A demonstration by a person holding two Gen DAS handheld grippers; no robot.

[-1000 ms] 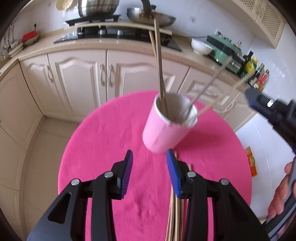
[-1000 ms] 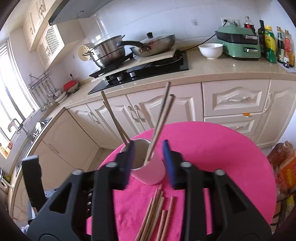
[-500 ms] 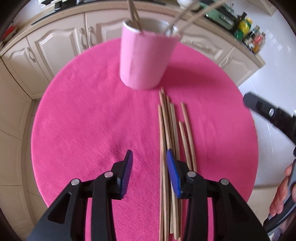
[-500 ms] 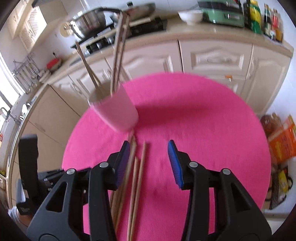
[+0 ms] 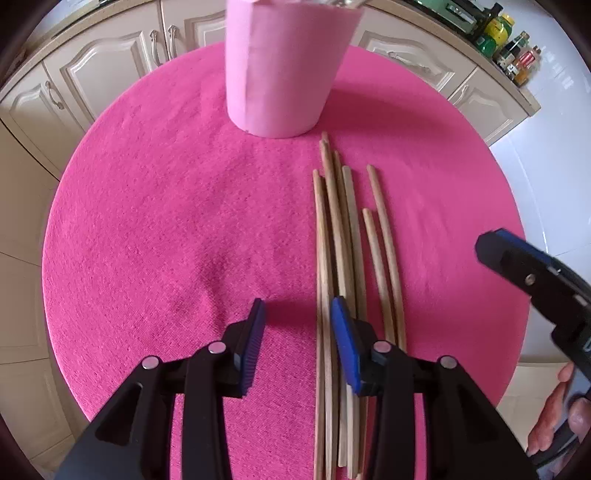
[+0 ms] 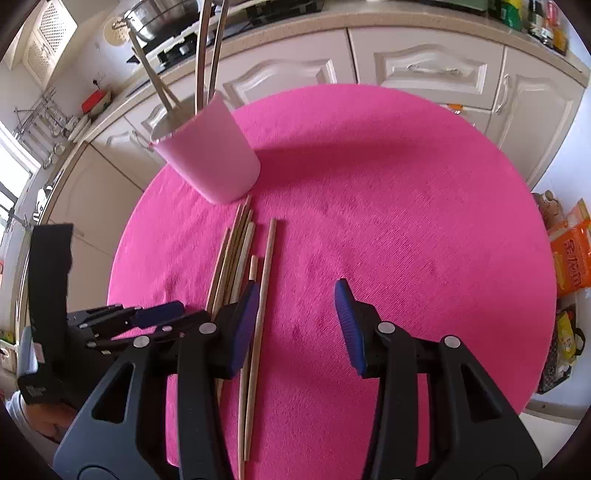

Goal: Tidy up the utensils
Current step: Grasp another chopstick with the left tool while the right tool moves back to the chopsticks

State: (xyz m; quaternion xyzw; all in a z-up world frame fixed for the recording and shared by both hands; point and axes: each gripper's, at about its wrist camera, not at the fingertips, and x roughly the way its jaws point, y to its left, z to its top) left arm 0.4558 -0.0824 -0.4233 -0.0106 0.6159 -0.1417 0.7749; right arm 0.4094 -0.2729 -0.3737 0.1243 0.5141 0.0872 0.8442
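A pink cup stands at the far side of the round table's pink cloth. In the right wrist view the cup holds a few upright chopsticks. Several loose wooden chopsticks lie in a bundle in front of it. My left gripper hovers open low over the cloth, the bundle's leftmost stick just inside its right pad. My right gripper is open too, with the rightmost loose chopstick just inside its left pad. Neither pair of pads presses on anything.
Cream kitchen cabinets curve behind the table, with a stove and pots on the counter and bottles at the far right. Bags sit on the floor to the right. A hand holds the right gripper.
Both grippers have sunk toward the table and tipped downward. The cup has slid to the top of each view, and the loose chopsticks now lie under the fingers. The jaws kept their width.
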